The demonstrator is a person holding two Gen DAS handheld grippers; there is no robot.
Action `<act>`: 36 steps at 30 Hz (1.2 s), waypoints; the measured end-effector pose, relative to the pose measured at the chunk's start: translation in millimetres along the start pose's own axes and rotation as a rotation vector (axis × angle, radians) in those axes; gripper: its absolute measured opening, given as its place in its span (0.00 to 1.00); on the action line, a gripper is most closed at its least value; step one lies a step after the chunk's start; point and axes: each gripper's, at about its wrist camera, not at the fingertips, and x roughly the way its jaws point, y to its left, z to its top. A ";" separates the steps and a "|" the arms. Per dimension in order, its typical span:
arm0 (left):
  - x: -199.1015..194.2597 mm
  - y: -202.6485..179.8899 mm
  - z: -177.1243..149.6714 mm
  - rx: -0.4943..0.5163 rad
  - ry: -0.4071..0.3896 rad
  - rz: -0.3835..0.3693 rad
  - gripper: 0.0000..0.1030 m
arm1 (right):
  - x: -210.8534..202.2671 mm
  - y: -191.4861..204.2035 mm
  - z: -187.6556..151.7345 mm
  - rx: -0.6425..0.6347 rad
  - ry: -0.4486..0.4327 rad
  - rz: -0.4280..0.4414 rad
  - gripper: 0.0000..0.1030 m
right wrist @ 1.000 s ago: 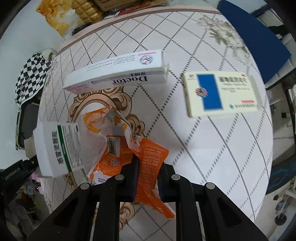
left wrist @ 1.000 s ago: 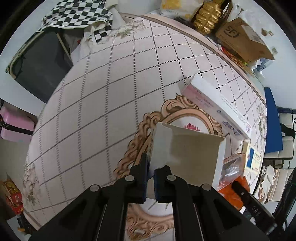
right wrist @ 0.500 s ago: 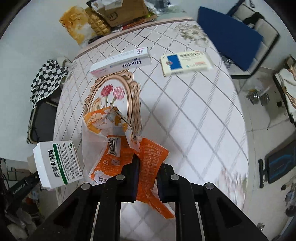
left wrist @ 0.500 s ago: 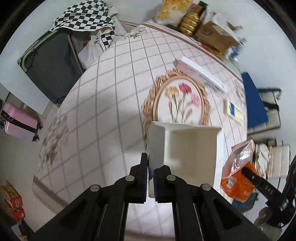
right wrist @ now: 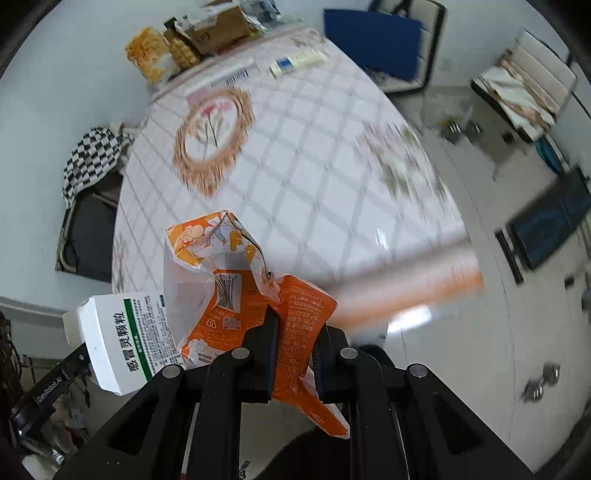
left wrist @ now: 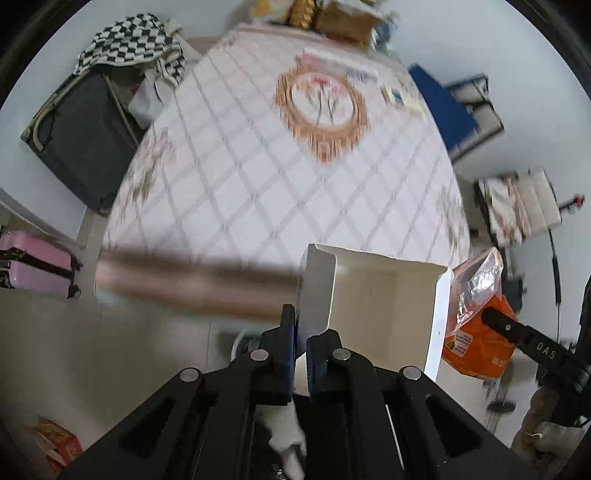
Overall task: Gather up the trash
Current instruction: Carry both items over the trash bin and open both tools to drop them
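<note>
Two pieces of trash are held in the air off the near edge of the table [right wrist: 332, 177], one in each gripper. The left gripper [left wrist: 301, 332] has its fingers pressed together on one side wall of an open white carton [left wrist: 373, 295]; the left wrist view looks into its mouth, and the visible part of its inside is bare cardboard. From the right wrist view the same carton [right wrist: 122, 339] shows a printed face with a green stripe and dark characters, hanging to the left of the wrapper. The right gripper [right wrist: 291, 332] pinches a crumpled orange snack wrapper [right wrist: 258, 288], its torn clear top standing up above the fingers and a barcode panel facing the camera; whether anything is inside the wrapper cannot be told. In the left wrist view the wrapper [left wrist: 476, 332] hangs just beside the carton's right wall.

Two flat boxes lie on the far part of the table: a long pink-and-white box [right wrist: 221, 83] beyond the round floral medallion [right wrist: 214, 140], and a pale box with a blue patch [right wrist: 295, 62] just to its right. At the far edge sits a heap with one yellow bag [right wrist: 151, 55] and one brown cardboard box [right wrist: 218, 27]. A checkered cloth [right wrist: 92, 158] drapes over a dark case left of the table, and a blue chair [right wrist: 373, 40] stands at its far right corner. Much of the background is motion-blurred.
</note>
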 end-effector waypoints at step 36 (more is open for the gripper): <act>453.9 98.9 -176.7 0.005 0.429 0.108 0.51 | 483.4 -134.8 -252.2 0.145 0.509 -0.061 0.26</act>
